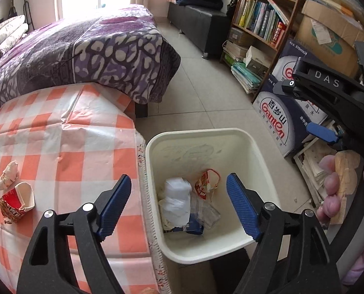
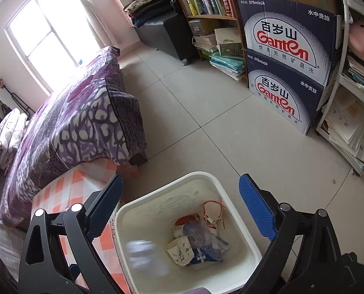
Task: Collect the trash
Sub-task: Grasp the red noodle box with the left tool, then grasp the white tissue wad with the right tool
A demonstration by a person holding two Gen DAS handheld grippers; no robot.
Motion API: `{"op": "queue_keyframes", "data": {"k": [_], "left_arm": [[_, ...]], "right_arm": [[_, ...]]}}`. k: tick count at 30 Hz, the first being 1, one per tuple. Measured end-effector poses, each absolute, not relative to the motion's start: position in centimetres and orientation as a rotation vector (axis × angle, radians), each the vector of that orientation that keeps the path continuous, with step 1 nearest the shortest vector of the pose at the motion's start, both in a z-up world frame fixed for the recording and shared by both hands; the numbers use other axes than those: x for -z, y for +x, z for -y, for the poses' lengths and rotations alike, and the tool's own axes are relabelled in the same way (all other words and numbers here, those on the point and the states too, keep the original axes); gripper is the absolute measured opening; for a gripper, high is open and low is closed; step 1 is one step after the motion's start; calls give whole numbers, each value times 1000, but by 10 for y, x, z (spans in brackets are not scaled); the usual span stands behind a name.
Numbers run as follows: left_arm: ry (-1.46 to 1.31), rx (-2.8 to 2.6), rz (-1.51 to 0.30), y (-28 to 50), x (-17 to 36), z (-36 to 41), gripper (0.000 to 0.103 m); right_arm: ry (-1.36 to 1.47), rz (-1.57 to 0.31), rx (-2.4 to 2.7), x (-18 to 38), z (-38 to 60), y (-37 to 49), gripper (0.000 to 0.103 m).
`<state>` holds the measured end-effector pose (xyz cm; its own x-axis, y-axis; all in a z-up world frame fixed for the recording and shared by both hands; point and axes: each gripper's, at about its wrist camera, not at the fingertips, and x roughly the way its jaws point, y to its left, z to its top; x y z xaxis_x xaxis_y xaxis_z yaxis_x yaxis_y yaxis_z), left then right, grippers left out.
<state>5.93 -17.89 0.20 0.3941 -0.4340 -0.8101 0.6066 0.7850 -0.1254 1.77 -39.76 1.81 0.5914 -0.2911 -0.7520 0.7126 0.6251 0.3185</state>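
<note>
Two grippers [image 1: 178, 204] [image 2: 180, 210] wide above bin [image 1: 196, 134]

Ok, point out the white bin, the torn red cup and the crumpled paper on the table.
White bin [image 1: 260, 152], left wrist view, right rim.
Torn red cup [image 1: 15, 202], left wrist view, red side.
Crumpled paper [image 1: 8, 175], left wrist view, middle.

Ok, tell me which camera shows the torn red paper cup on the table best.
The left wrist view: the cup lies in full sight on the checked tablecloth. The right wrist view misses it, catching only the table's edge.
</note>
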Motion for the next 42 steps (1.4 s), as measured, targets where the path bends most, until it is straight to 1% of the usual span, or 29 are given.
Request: {"op": "queue_keyframes", "data": {"k": [5,9,12,14,16,20,26,27,29,31,32,33,34,35,38,42], "left_arm": [[268,609,-998,72,8,156,81],[382,497,-1046,95,19,127,81],[510,407,-1105,115,29,99,82],[627,349,-1128,124,37,79,86],[754,304,-1143,131,48,58,86],[878,260,-1148,144,69,30,86],[971,274,-1170,159,98,17,86],[966,284,-1165,162,101,16,87],[921,316,-1159,166,96,11,87],[858,342,-1174,171,94,4,76],[840,340,-1174,172,94,2,61],[820,324,-1182,175,95,-3,54],[783,308,-1192,178,94,-11,51],[735,303,-1205,180,93,-19,46],[576,309,-1240,186,83,-43,41],[288,346,-1221,192,42,-81,40]], "right_arm": [[668,-760,598,-10,389,29,92],[659,-797,558,-5,376,40,94],[647,-821,528,-2,365,48,94],[637,-832,513,-2,358,54,94],[629,-842,501,0,353,58,95],[604,-870,484,4,340,68,95],[555,-921,456,12,317,84,95],[540,-929,454,13,312,87,95],[520,-938,454,16,305,92,95],[503,-945,456,18,298,96,95],[493,-950,458,20,293,98,95],[489,-952,459,21,291,100,95],[484,-955,457,23,287,102,95],[480,-958,455,24,284,104,95],[449,-963,434,27,269,110,95],[342,-986,375,31,235,125,95]]}}
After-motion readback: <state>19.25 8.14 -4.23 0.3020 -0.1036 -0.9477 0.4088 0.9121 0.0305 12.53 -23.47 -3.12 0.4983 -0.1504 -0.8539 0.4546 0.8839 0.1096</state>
